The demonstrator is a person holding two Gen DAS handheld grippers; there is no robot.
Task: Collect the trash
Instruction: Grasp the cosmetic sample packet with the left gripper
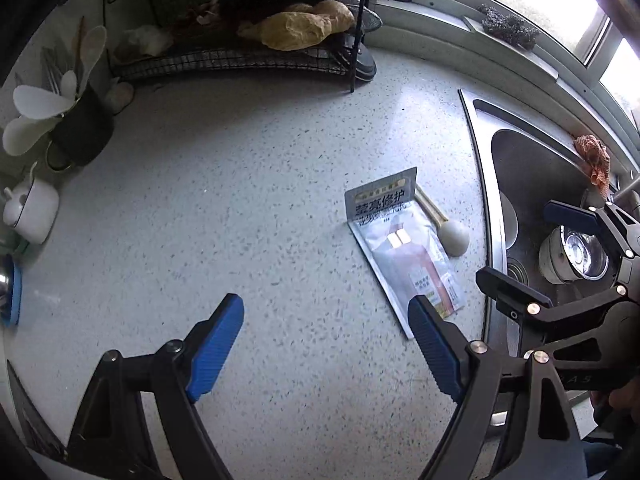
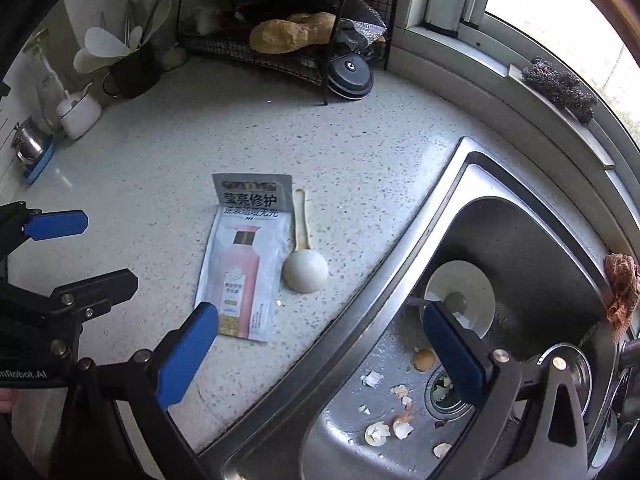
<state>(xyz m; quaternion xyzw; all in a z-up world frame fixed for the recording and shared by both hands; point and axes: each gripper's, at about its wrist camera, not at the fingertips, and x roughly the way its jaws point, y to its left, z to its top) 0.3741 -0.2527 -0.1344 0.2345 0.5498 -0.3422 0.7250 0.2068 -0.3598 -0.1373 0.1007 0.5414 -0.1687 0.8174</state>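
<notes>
A silver sachet (image 1: 400, 252) (image 2: 244, 264) printed with a pink bottle lies flat on the speckled counter (image 1: 240, 200). A white spoon (image 1: 456, 236) (image 2: 306, 270) lies bowl-down beside it. Several eggshell bits (image 2: 384, 432) are scattered on the sink floor near the drain (image 2: 444, 392). My left gripper (image 1: 325, 302) hangs open over bare counter, its right finger over the sachet's near corner. My right gripper (image 2: 318, 312) is open, straddling the sink rim (image 2: 400, 240), with nothing between its pads. Each gripper shows in the other's view: the right (image 1: 532, 248), the left (image 2: 111, 248).
A white bowl (image 2: 468, 292) sits in the sink. A wire rack (image 2: 288, 60) holding yellowish lumps stands at the back. A black mug of white utensils (image 2: 132, 68) and a white pot (image 2: 78, 114) stand at the left. An orange cloth (image 2: 620, 292) hangs on the sink's edge.
</notes>
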